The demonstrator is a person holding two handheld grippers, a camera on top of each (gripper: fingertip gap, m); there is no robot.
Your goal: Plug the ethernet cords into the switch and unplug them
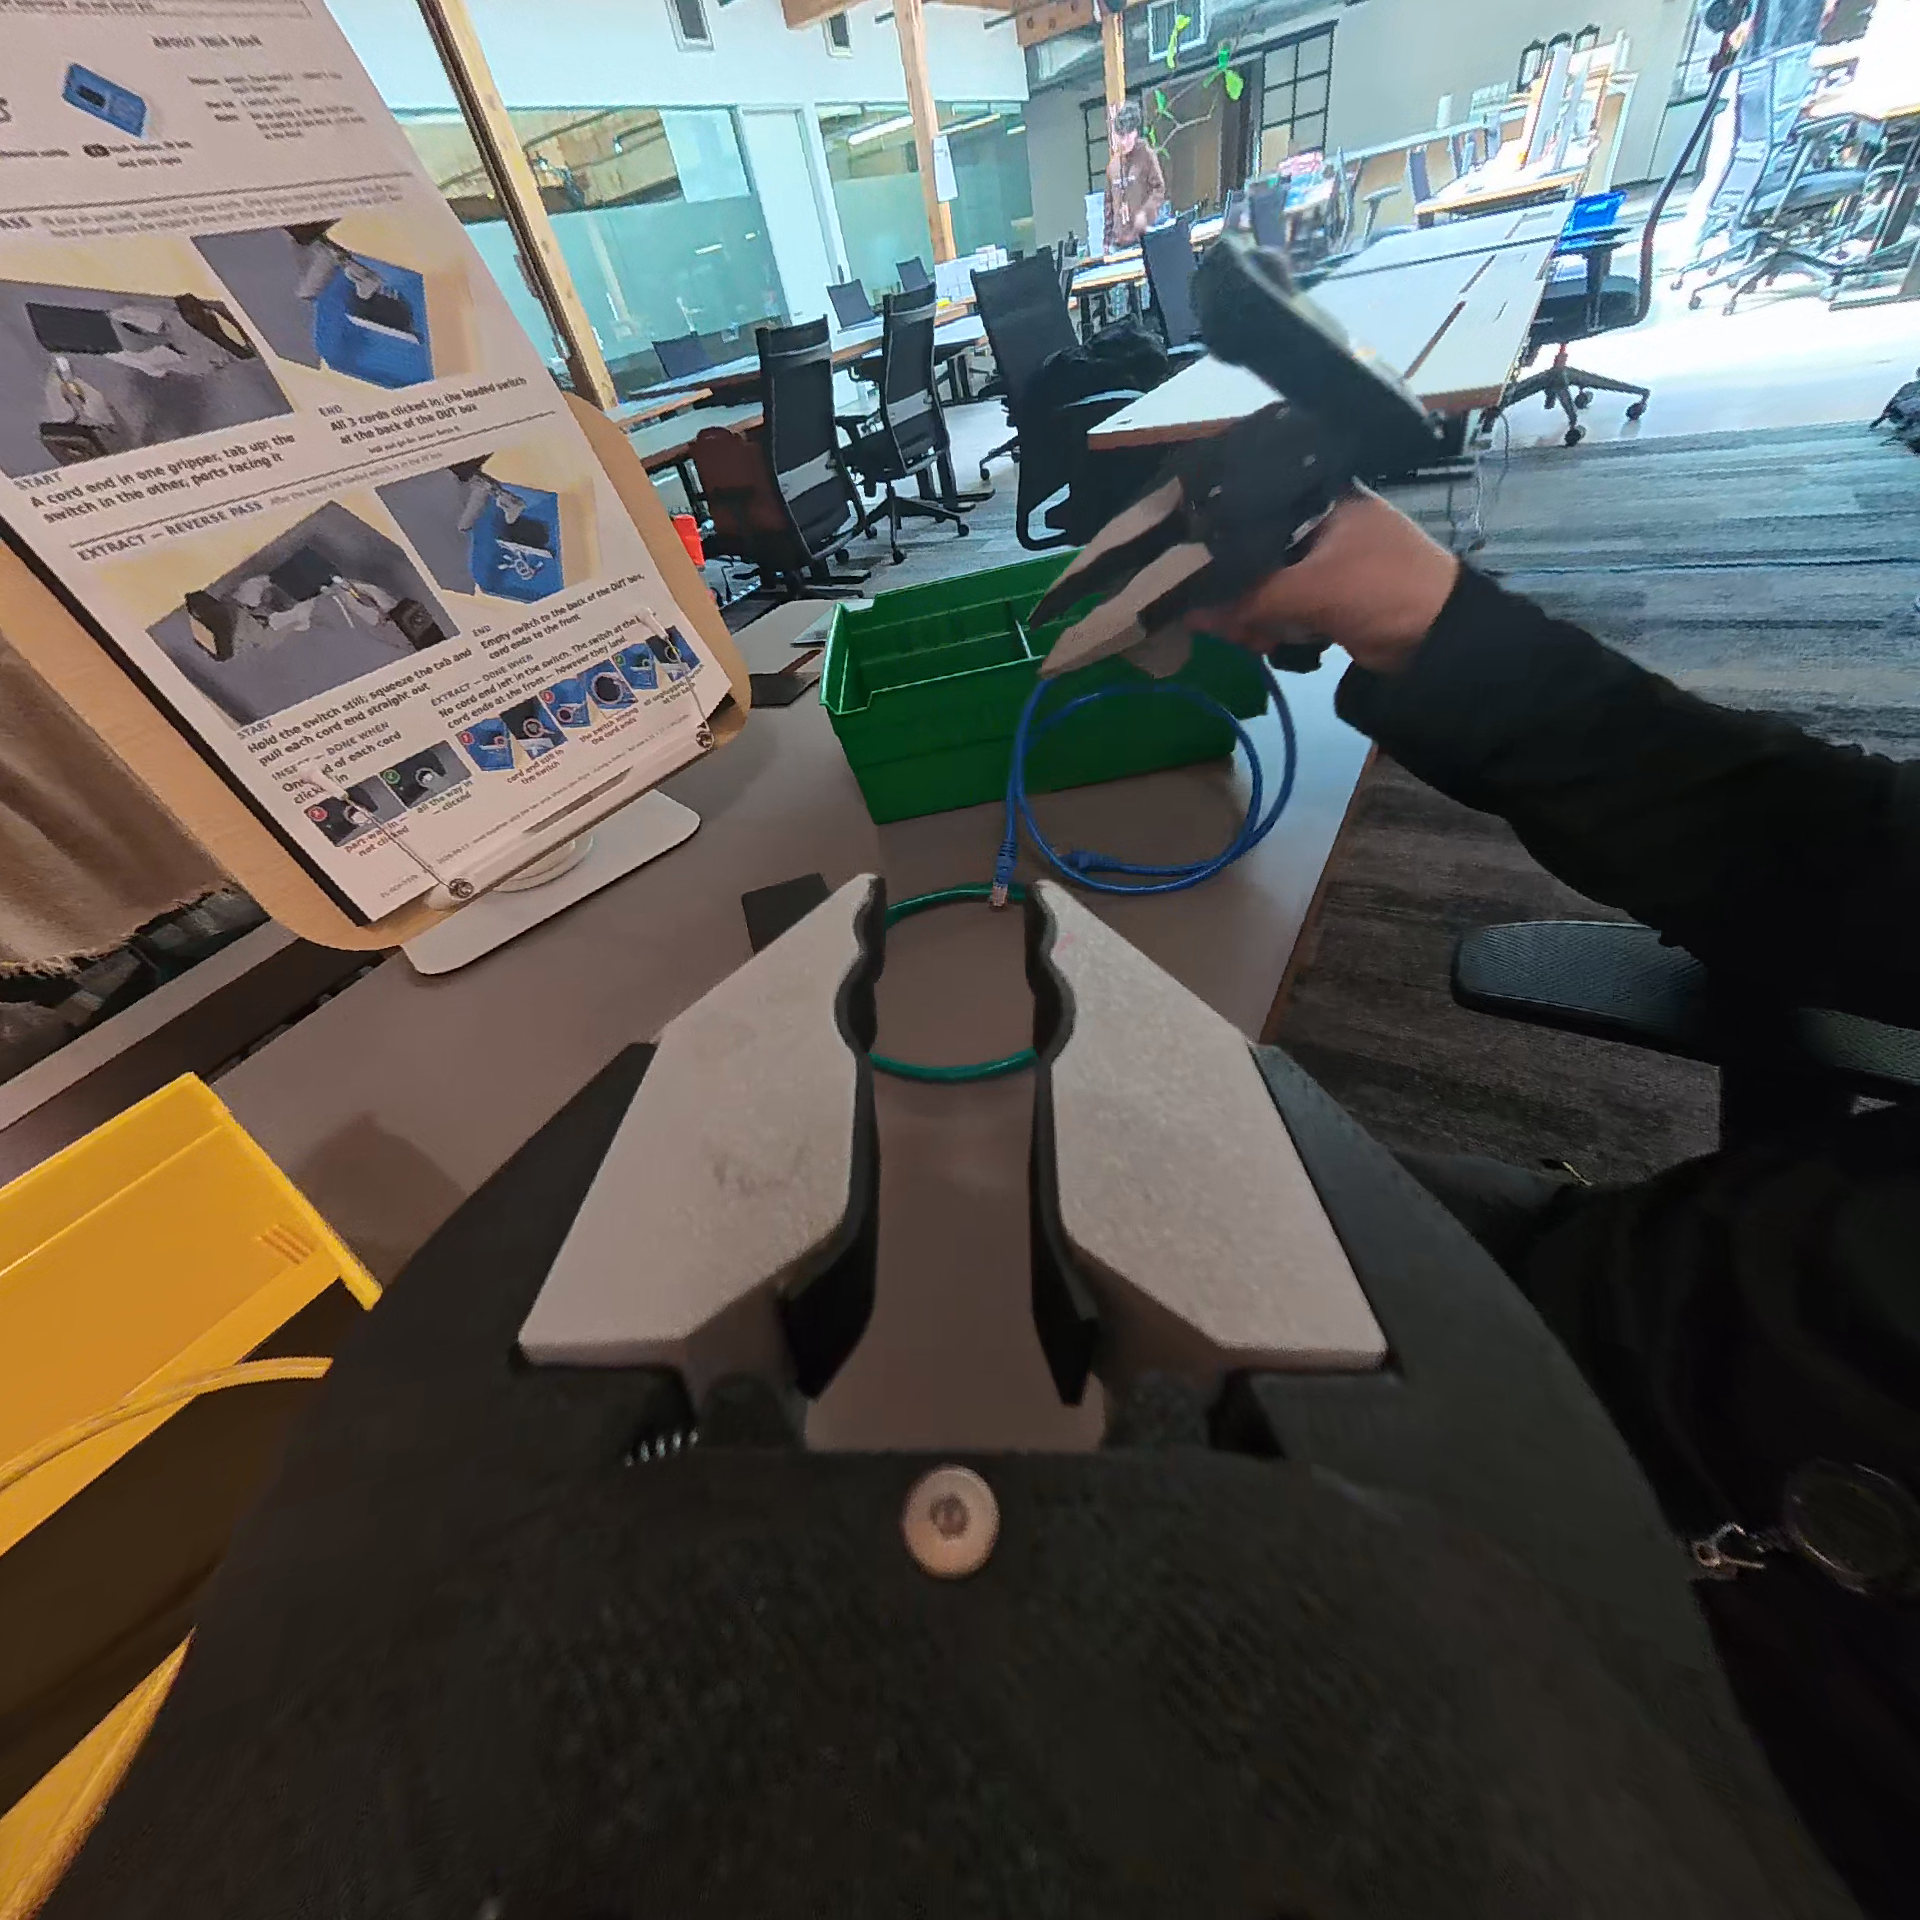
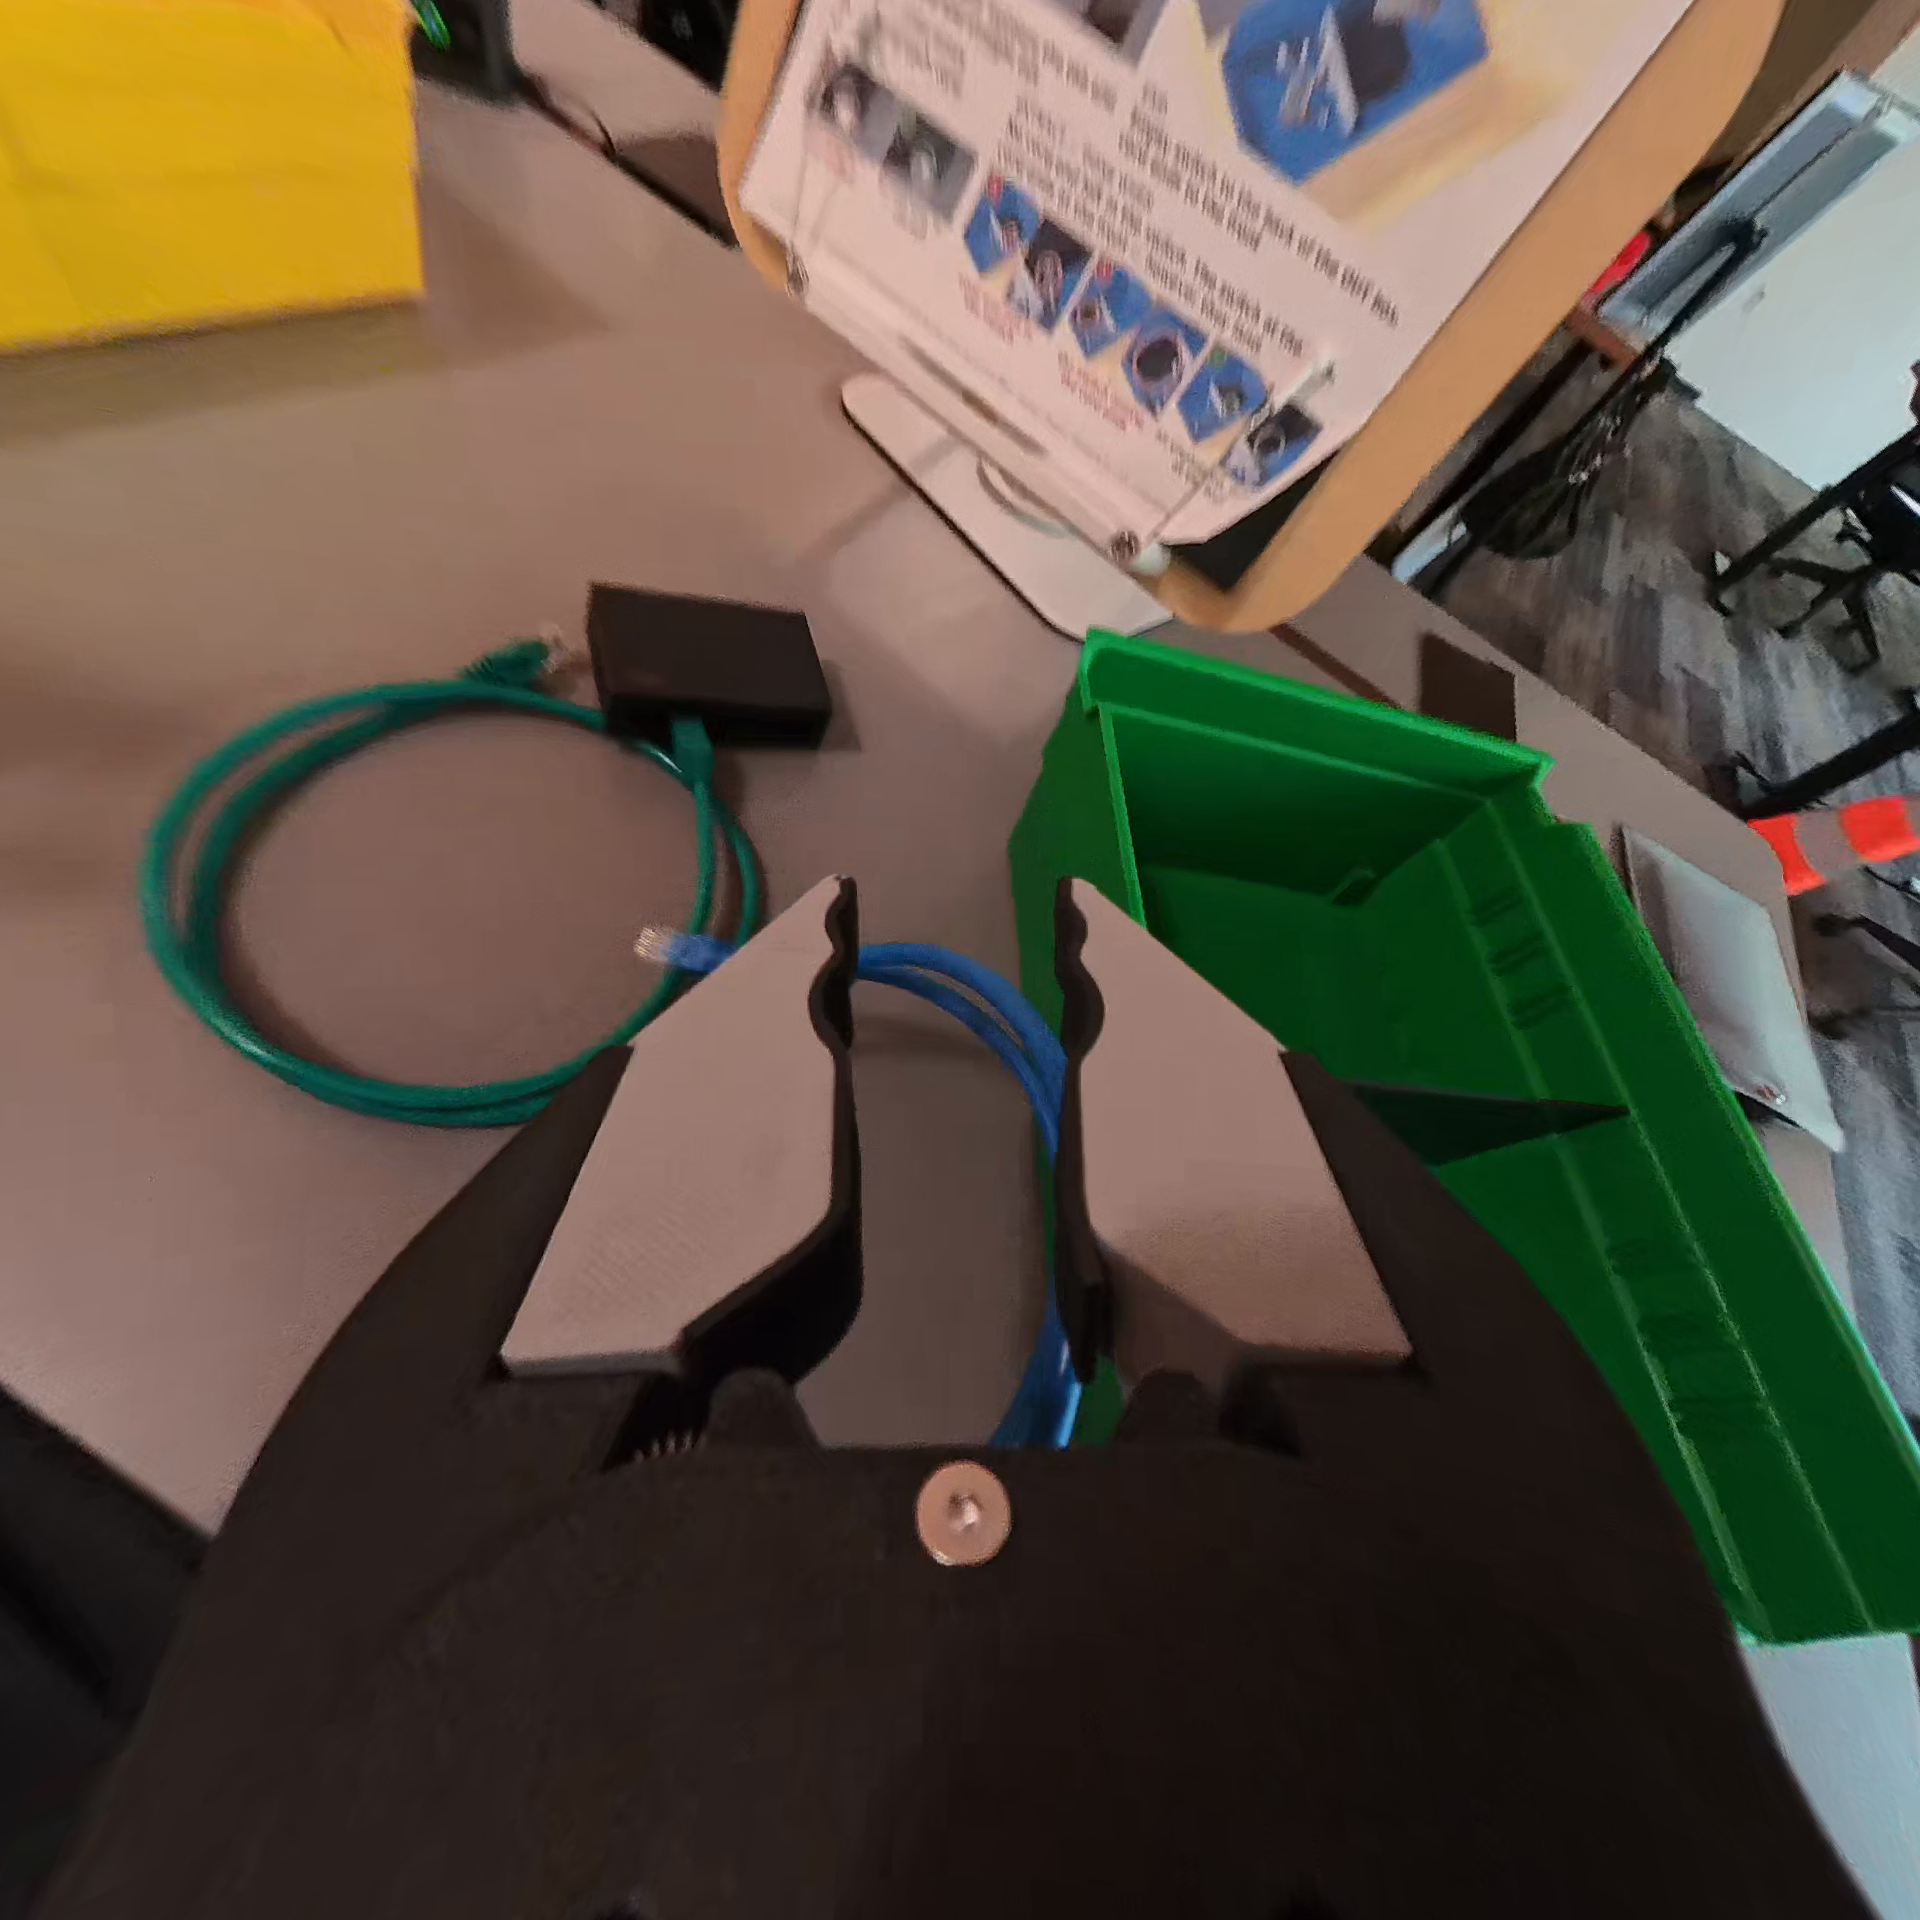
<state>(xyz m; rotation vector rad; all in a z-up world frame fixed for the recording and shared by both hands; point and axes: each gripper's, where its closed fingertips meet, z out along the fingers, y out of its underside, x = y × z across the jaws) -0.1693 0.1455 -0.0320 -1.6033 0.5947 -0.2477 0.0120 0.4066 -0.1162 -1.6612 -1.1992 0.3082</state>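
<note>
Switch on the table, green cord plugged in, blue cord loose; both our grippers released.

Right wrist view: black switch point(image 2: 710, 665) sits left of centre on the grey table point(image 2: 416, 499), green cord point(image 2: 312, 1070) coiled below it with one end in a port, the other plug lying loose beside the switch. Blue cord point(image 2: 977, 997) loops between the spread fingers of our right gripper point(image 2: 954, 914), untouched; its plug lies over the green coil. Left gripper point(image 1: 954, 914) also spread, nothing in it, green loop beyond its tips. Green bin point(image 2: 1455, 1039) at right looks empty, touching the blue cord's side. Yellow bin point(image 2: 208, 156) upper left, contents not visible. Instruction board point(image 2: 1143, 260) on a stand behind. Open office with chairs and desks in the background.
</note>
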